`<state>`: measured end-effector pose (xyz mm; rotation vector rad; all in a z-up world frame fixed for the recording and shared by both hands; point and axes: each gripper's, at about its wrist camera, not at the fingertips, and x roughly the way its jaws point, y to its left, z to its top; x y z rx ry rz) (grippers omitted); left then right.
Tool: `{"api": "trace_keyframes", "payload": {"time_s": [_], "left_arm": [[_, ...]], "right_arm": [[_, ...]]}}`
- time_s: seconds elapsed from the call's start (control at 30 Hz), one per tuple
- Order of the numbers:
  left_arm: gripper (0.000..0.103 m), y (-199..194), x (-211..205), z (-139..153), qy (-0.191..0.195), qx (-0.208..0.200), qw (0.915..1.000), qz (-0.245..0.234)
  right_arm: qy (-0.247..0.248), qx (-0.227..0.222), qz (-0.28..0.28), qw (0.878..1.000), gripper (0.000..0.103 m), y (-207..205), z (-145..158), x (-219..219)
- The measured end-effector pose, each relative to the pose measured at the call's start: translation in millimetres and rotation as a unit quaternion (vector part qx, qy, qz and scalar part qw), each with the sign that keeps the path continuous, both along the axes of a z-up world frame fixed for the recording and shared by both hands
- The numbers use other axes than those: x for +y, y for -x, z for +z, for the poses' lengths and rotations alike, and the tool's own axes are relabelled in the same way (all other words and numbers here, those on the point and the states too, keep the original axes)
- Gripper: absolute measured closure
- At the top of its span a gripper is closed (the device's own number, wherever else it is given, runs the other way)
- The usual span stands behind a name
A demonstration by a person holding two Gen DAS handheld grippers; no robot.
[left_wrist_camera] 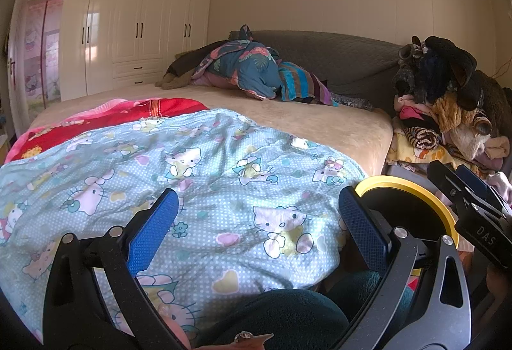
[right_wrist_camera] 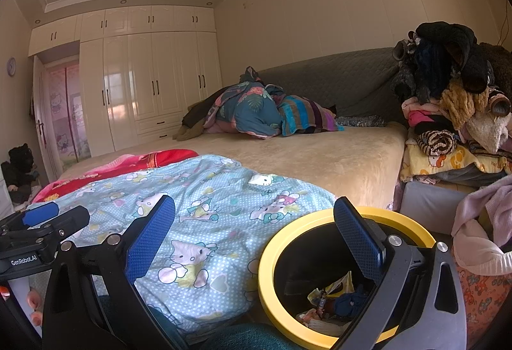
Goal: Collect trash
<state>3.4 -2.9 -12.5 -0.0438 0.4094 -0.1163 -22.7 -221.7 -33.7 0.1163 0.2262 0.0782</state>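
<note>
A round trash bin with a yellow rim (right_wrist_camera: pixel 265 266) stands by the bed's near corner; it also shows in the left wrist view (left_wrist_camera: pixel 444 212). Wrappers and scraps (right_wrist_camera: pixel 326 298) lie inside it. My right gripper (right_wrist_camera: pixel 256 234) is open and empty, its right finger (right_wrist_camera: pixel 355 241) over the bin's mouth. My left gripper (left_wrist_camera: pixel 259 228) is open and empty above a light blue Hello Kitty quilt (left_wrist_camera: pixel 198 177). The left gripper also shows at the left edge of the right wrist view (right_wrist_camera: pixel 41 222). No loose trash shows on the bed.
A beige bed (right_wrist_camera: pixel 320 158) holds a red blanket (right_wrist_camera: pixel 128 164) and a heap of bedding (right_wrist_camera: pixel 259 113) at the grey headboard. A pile of clothes (right_wrist_camera: pixel 454 107) sits right of the bed. White wardrobes (right_wrist_camera: pixel 144 87) line the far wall.
</note>
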Motion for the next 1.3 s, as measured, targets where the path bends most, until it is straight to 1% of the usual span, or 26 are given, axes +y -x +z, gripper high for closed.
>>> {"api": "trace_keyframes", "payload": {"time_s": [1.1, 1.17, 1.23, 1.27, 1.3], "left_arm": [[0.011, 0, 1, 0, -0.001, 0.003, 1.0000, 0.002], [0.011, -1, 5, 1, 0.001, 0.005, 0.9999, 0.011], [0.011, -3, 12, 2, 0.003, 0.010, 0.9995, 0.030], [0.011, -5, 17, 2, 0.009, 0.013, 0.9992, 0.036], [0.011, -7, 26, 2, 0.020, 0.017, 0.9986, 0.046]], "right_arm": [[-0.006, 0.003, -0.003, 1.000, 0.006, -1, 1, 0], [-0.007, 0.008, 0.000, 1.000, 0.006, -5, 2, 5], [-0.009, 0.011, 0.013, 1.000, 0.006, -10, 5, 13], [-0.013, 0.015, 0.020, 1.000, 0.006, -12, 7, 17], [-0.016, 0.024, 0.041, 0.999, 0.006, -20, 11, 30]]}}
